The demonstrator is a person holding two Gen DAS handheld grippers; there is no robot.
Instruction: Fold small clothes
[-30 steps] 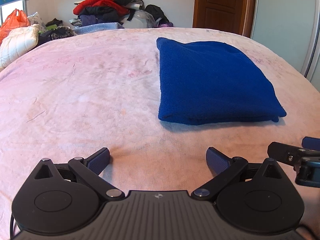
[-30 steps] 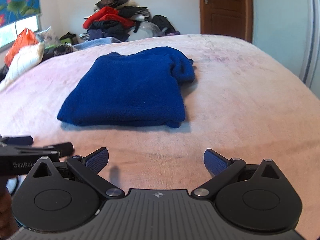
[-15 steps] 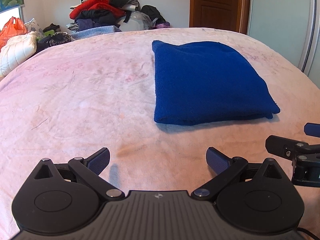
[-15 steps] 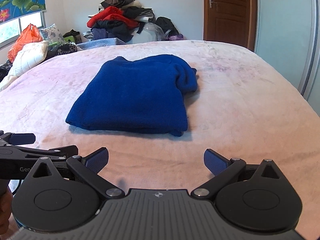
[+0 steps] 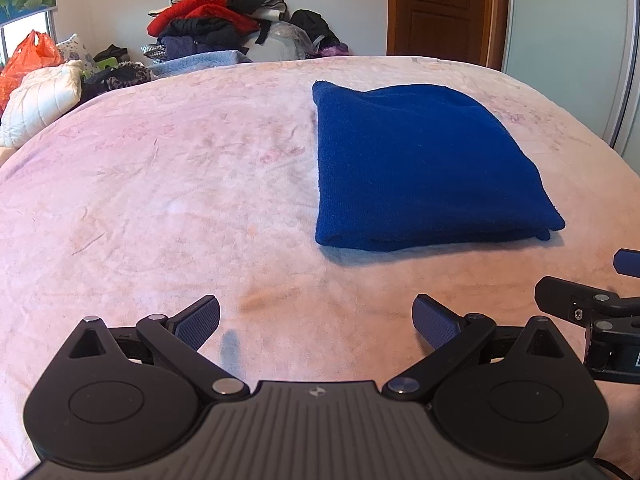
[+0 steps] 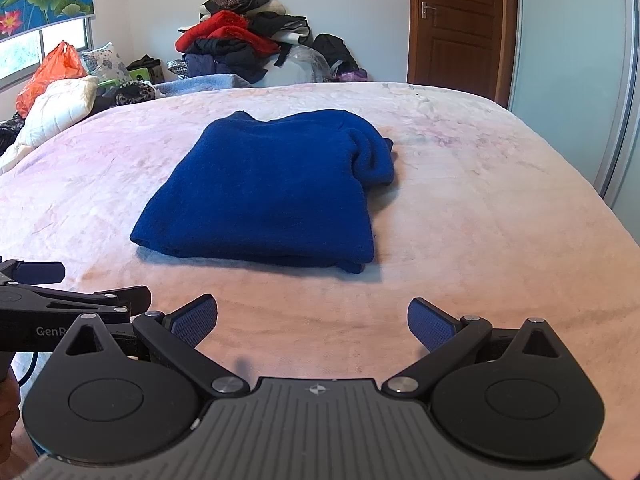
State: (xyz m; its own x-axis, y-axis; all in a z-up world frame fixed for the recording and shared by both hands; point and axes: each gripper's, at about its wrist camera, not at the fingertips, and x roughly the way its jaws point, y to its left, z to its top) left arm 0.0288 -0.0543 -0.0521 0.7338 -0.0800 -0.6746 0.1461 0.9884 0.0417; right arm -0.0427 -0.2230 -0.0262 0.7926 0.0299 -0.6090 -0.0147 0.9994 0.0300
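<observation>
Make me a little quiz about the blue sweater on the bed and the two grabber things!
1. True or false: the left gripper is squeezing the blue sweater.
2. What does the sweater lie on?
A. a wooden floor
B. the pink blanket
C. the clothes pile
3. Fill in: seen from the right gripper, the bunched-up part of the sweater is at its far ____ corner.

Key:
1. False. Its jaws stand open and short of the sweater, with bare blanket between.
2. B.
3. Right.
</observation>
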